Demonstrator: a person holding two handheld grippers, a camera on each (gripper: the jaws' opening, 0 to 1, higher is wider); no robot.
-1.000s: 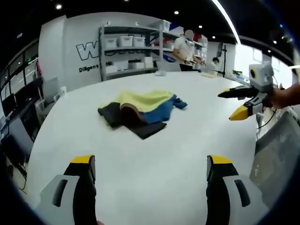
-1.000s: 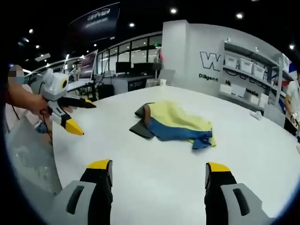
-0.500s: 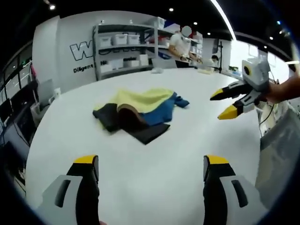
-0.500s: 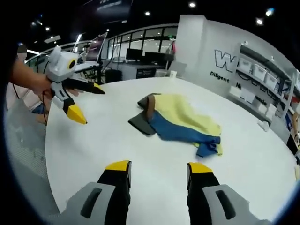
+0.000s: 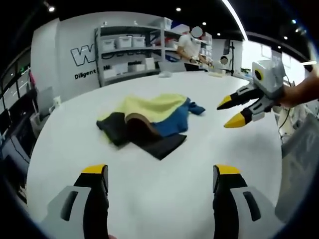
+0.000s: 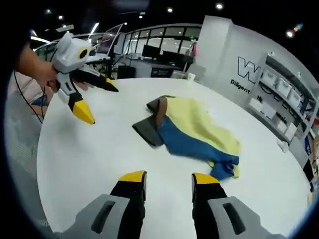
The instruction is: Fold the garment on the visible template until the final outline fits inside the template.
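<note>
A crumpled garment (image 5: 154, 113) of yellow, blue, dark and brown cloth lies in a heap on the white round table (image 5: 159, 194). A dark flat flap (image 5: 163, 145) sticks out on its near side. In the left gripper view, my left gripper (image 5: 160, 172) hovers open short of the heap, holding nothing. My right gripper (image 5: 230, 112), held in a hand, is in the air to the right of the heap. In the right gripper view the garment (image 6: 197, 130) lies ahead. My right gripper (image 6: 168, 177) has its jaws fairly close together with nothing between them. The left gripper (image 6: 99, 103) hangs at upper left, jaws spread.
Shelving with white bins (image 5: 130, 50) and a standing person (image 5: 192, 47) are beyond the table's far edge. A grey mesh panel (image 5: 299, 164) stands by the table's right edge. Desks with monitors (image 6: 154, 52) sit behind the table.
My right gripper's jaws have drawn closer together. In the left gripper view it has come nearer to the garment. Both views have shifted; the garment lies as before.
</note>
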